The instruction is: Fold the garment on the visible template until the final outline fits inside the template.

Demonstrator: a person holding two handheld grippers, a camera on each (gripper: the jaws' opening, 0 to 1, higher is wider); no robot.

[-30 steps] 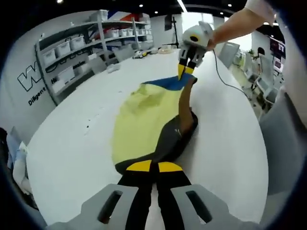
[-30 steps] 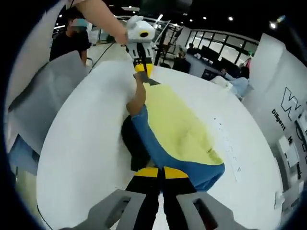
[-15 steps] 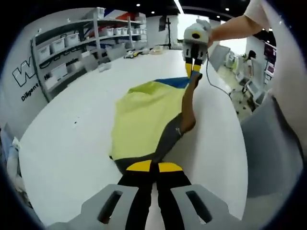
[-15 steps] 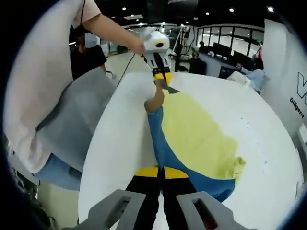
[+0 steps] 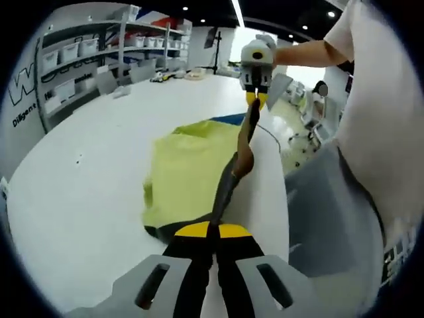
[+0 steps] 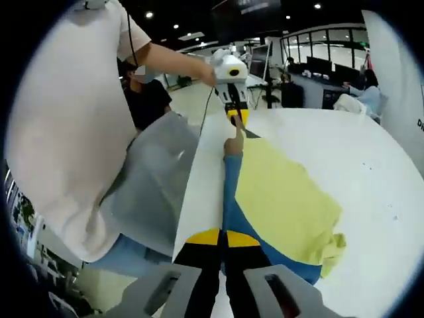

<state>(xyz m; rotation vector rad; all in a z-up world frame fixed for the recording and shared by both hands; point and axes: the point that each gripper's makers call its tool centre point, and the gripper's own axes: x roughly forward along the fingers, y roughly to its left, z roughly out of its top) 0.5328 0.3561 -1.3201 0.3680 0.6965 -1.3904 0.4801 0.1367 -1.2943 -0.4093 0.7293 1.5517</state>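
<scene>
Nearest to you in the left gripper view, your left gripper rises from the bottom with its yellow-tipped black jaws pressed together, pinching the near edge of the yellow, blue and dark grey fabric garment. From that pinch the cloth runs away from you as a taut, narrow ridge along the right-hand edge of the white round-cornered table, while its broad yellow panel lies spread flat on the tabletop to the left of the ridge. At the far end of the ridge your right gripper hangs with its jaws pointing downward and closed on the opposite edge of the garment, your bare forearm reaching in from the upper right. Beyond the table stand grey shelves holding white bins along the left wall. In the right gripper view the arrangement mirrors: your right gripper has its jaws shut on the blue hem close to the lens, the blue strip of the garment stretches straight away along the left-hand table edge, and the yellow panel lies to its right with a rumpled corner near you. At the far end your left gripper points down, clamped on the cloth, held by your hand with the arm extended from your pale short-sleeved shirt. Farther back is a bright open room with desks and seated people.
</scene>
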